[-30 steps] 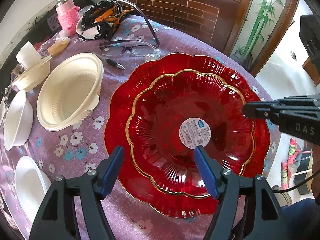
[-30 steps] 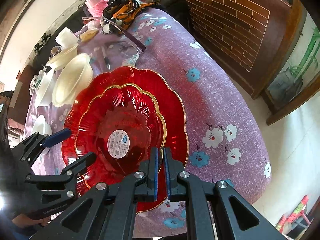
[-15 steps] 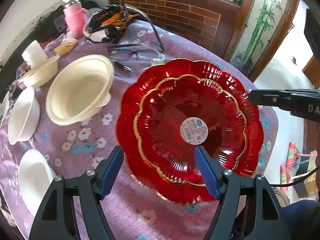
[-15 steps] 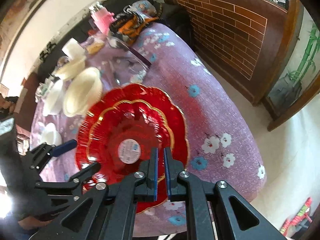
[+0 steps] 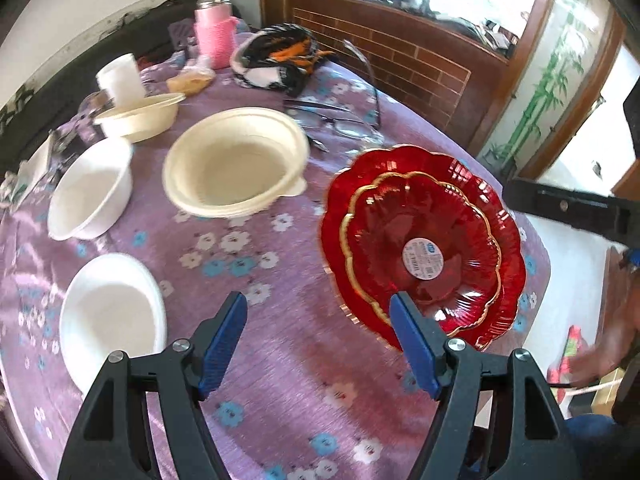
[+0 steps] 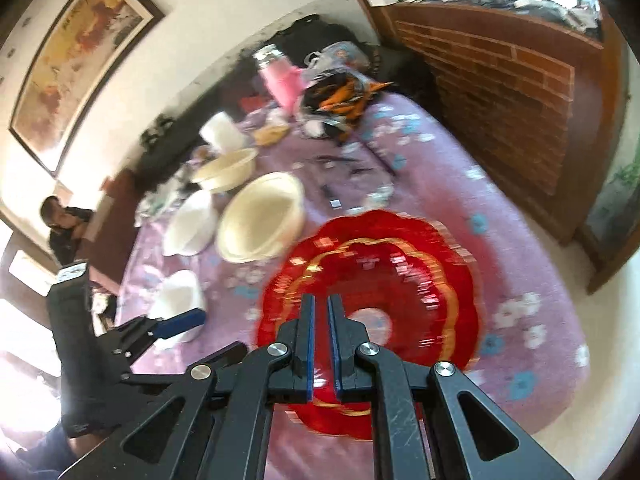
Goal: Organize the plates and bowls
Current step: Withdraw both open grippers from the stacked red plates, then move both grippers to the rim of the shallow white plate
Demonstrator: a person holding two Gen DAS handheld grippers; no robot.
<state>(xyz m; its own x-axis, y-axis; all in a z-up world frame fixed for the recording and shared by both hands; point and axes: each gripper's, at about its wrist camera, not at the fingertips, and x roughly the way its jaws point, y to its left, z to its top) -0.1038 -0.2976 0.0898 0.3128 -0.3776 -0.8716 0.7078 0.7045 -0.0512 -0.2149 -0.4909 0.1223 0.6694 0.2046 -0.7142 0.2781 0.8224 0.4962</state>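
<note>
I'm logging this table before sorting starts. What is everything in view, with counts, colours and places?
red plates: 2, red with gold rims, stacked at the table's right edge
cream bowls: 2, cream, centre and far left
white bowls: 2, white, left side
white cup: 1, white, far left
pink bottle: 1, pink, far side
glasses: 1, dark frame, behind the plates
tablecloth: 1, purple floral
left gripper: open, empty
right gripper: shut, empty
</note>
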